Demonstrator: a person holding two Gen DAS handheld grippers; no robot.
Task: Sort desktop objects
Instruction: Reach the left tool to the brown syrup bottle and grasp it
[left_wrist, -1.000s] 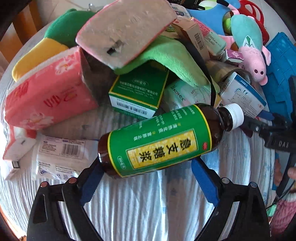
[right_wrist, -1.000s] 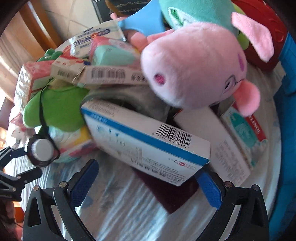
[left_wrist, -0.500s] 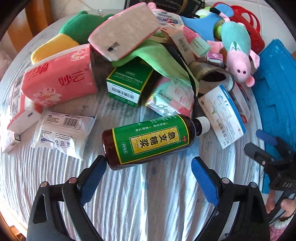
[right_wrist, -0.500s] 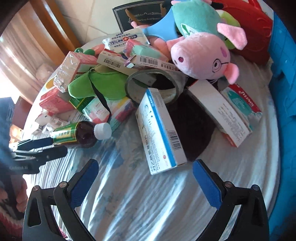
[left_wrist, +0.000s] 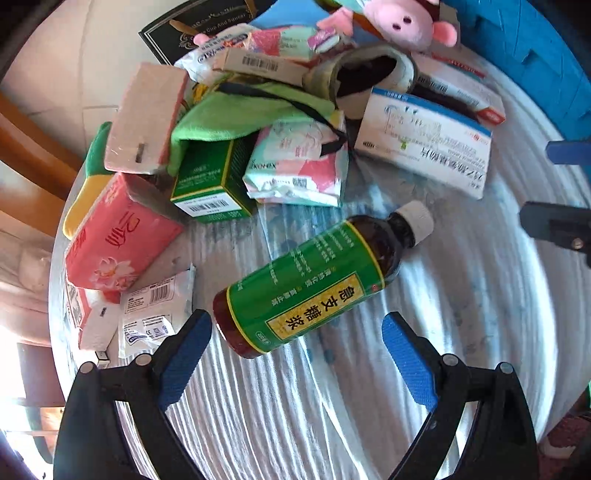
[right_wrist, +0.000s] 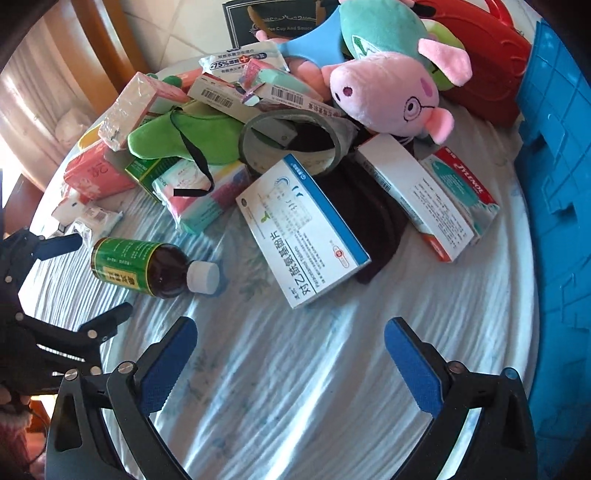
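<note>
because the syrup bottle (left_wrist: 325, 277) lies on its side, round-bodied, on the wrinkled cloth of the tabletop (right_wrist: 332, 387), it looks likely to roll if a pad nudges it off-centre; a grip closing across the label from a slant could squirt it toward the near edge. the left tongs (left_wrist: 295, 354) stand wide apart with nothing between the pads, the bottle's base just ahead of the left pad, not touched. the right tongs (right_wrist: 291, 358) also gape wide and hold nothing, hovering over bare cloth.

the second risk is the heap behind. the white and blue medicine box (right_wrist: 303, 229) leans on the dark cloth under it and against the tape roll (right_wrist: 295, 144), and pulling it out could bring down the boxes stacked above or tip the pink pig plush (right_wrist: 388, 96). the green eye mask (right_wrist: 177, 140) has a strap looped over the pink packet below, and this could snag.

open room is in front: the near half of the tabletop is bare in both views. to the right the blue crate (right_wrist: 554, 184) crowds the rim, and the two tongs sit near each other, so crossing paths could clash.
</note>
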